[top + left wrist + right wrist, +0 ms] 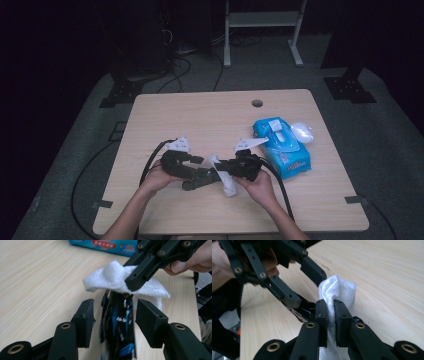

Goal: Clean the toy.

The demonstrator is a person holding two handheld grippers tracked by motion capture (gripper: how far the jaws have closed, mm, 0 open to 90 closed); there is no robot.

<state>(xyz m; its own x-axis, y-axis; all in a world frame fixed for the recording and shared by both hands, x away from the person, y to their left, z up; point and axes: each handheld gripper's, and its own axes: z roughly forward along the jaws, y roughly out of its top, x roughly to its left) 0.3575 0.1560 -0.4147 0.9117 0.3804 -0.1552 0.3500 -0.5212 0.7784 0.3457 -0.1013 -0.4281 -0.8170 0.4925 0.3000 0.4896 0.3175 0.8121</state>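
So the right gripper [330,307] is clamped tight on a white wipe [338,287], held low over the middle of the wooden table [210,115]. The left gripper [115,312] has its jaws spread, with a dark blue-printed packet [120,325] sitting loose between them, right below the wipe.

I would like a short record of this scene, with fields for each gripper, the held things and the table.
left gripper: jaws open, a dark blue-printed object between them, pads apart from it
right gripper: shut on the white wipe
table: light wood
beside the hands: blue wipes pack, with a white lid next to it
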